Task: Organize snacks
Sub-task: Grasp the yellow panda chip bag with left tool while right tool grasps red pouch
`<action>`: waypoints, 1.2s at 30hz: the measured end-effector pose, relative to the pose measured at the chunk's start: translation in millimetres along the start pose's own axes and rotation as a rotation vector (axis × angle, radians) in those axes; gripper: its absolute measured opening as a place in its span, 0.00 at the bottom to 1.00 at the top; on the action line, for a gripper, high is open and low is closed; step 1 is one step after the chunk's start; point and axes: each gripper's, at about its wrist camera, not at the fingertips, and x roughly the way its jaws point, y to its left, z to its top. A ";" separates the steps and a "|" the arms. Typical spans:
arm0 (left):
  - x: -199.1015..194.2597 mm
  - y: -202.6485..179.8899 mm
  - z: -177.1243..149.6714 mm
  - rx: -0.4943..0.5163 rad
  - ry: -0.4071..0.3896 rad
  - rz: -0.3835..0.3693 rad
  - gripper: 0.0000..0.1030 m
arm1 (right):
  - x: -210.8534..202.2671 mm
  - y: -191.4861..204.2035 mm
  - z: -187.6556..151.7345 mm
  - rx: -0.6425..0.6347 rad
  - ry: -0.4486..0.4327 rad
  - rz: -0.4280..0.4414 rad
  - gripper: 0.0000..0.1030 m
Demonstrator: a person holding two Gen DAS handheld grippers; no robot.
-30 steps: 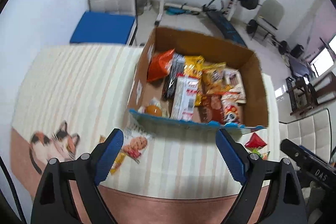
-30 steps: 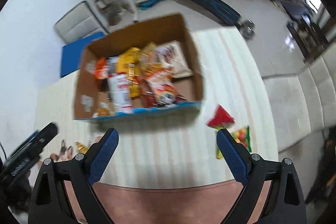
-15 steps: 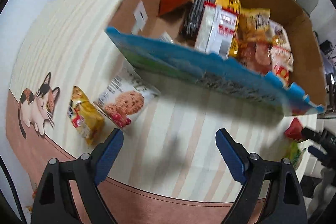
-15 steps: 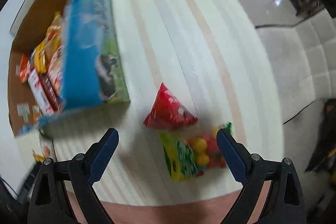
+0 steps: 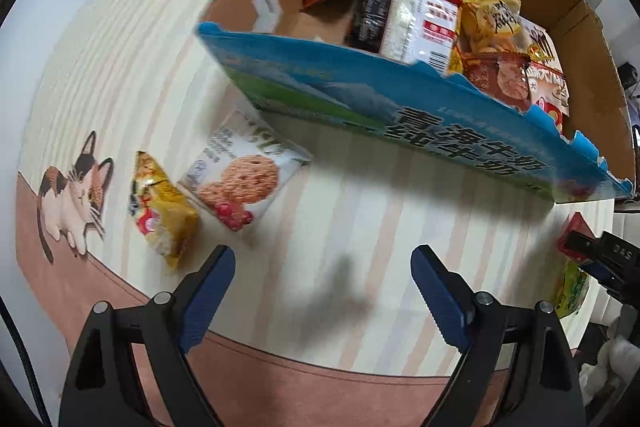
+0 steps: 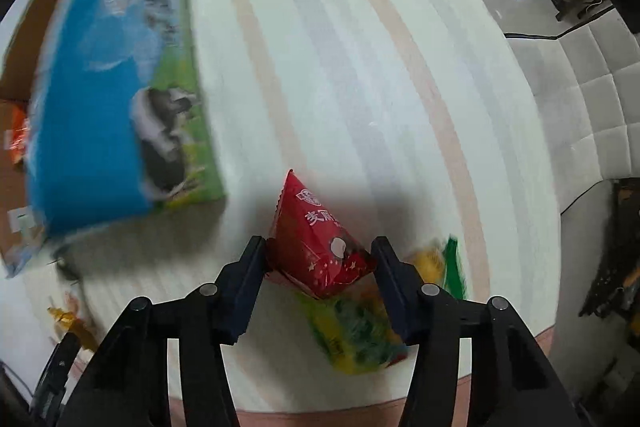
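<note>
Red packet: the red triangular foil snack packet (image 6: 320,251) is sitting on the striped cream tablecloth (image 6: 360,67), just beside the box corner, and it is overlapping the edge of a green-and-yellow candy bag (image 6: 356,331).
Right tongs: the right gripper (image 6: 319,259) is pointing down over that red packet with 1 dark pad on each flank; the jaws have just been closing, and the pads are now pressing the foil on both sides, so it is gripping.
Why there: it is taking the wide lower body of the pyramid rather than its thin pointed tip, which probably gives the pads something puffy to bite.
Left tongs: the left gripper (image 5: 322,291) is hanging wide open over bare cloth, holding nothing, both blue pads well apart.
Left targets: a white cookie packet with a biscuit picture (image 5: 240,183) and a yellow crinkled snack packet (image 5: 162,217) are lying touching each other, just ahead of the left pad, likely next in line.
Box: the open cardboard box with a blue-and-green printed front (image 5: 400,107) is standing past them, already packed with upright packets, with a gap showing at its left end.
Risk: foil is slippery, so the red packet may be squirming out as it lifts.
Cloth detail: a printed calico cat (image 5: 74,195) is decorating the left edge.
</note>
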 end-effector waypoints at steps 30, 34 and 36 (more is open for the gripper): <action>85.4 207.9 15.0 -0.609 0.271 -0.337 0.60 | -2.0 160.4 -91.0 -0.216 0.053 0.128 0.55; 74.7 186.2 11.6 -0.419 0.257 -0.252 0.60 | 1.1 159.5 -98.7 -0.252 0.086 0.107 0.55; 68.4 168.5 5.6 -0.299 0.252 -0.191 0.60 | 5.7 158.6 -105.9 -0.277 0.107 0.085 0.55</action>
